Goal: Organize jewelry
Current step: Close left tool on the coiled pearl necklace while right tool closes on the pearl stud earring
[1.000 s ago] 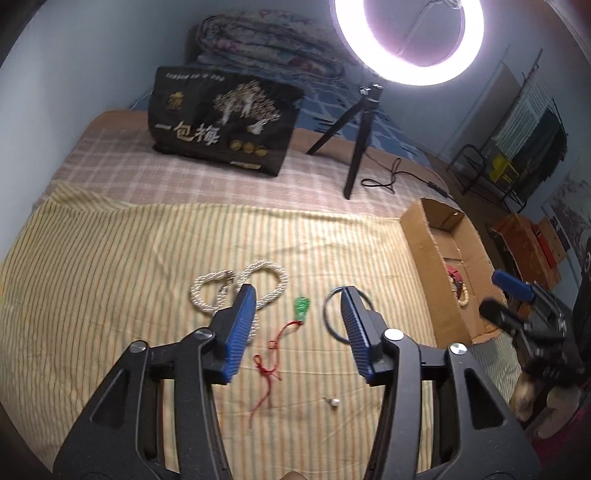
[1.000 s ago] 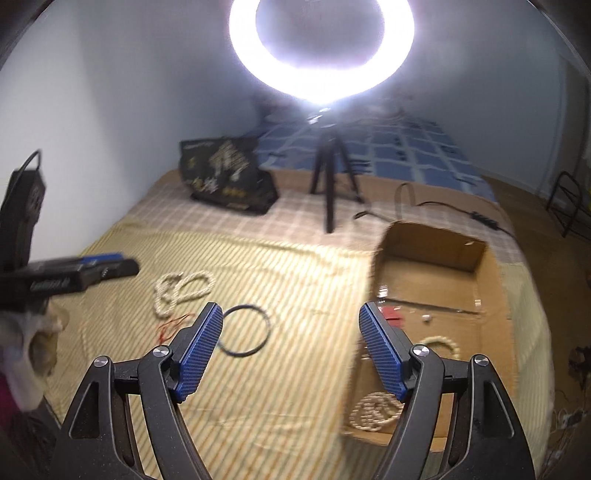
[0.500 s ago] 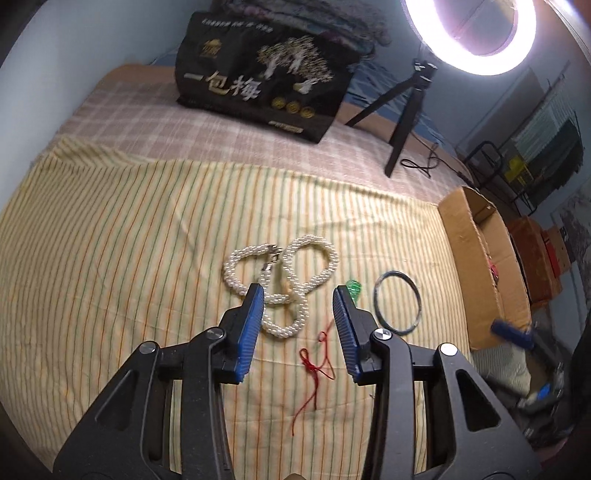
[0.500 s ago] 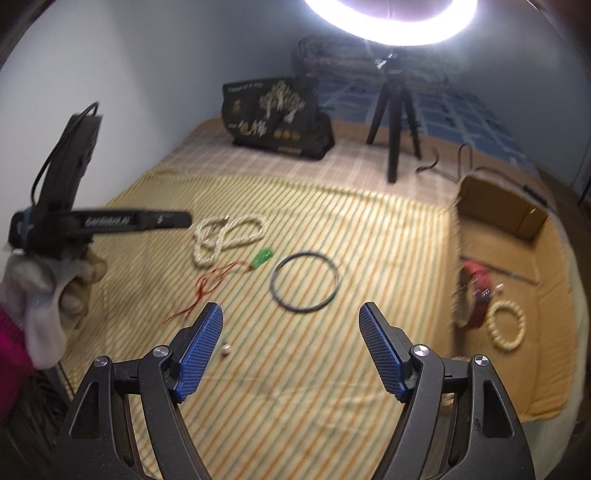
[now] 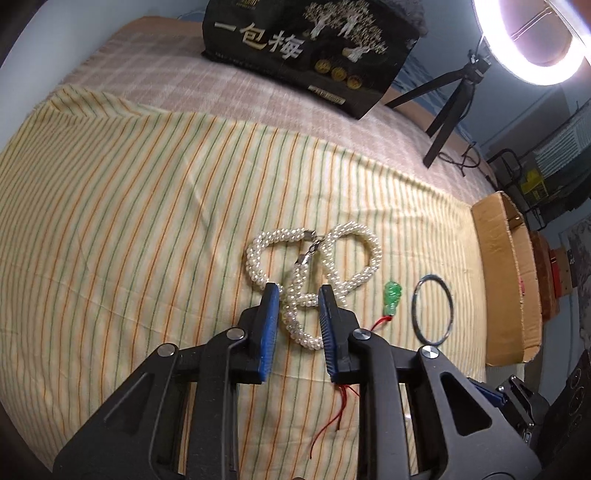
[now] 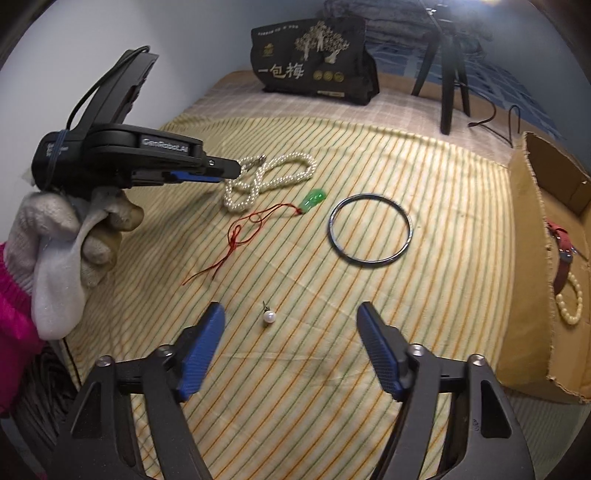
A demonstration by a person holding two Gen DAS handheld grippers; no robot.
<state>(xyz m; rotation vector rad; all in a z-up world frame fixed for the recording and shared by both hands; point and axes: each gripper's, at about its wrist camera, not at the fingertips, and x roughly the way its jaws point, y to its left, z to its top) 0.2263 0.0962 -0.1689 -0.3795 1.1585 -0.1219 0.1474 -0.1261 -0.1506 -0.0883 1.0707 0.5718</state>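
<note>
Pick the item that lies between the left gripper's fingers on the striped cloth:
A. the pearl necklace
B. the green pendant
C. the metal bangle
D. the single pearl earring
A: in the left wrist view the left gripper straddles a loop of the pearl necklace, its jaws still apart.

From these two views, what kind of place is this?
Most likely a bedroom used as a recording spot. The work surface looks like a bed covered by a striped sheet, folded bedding lies at its far end, and a ring light on a small tripod stands on it.
</note>
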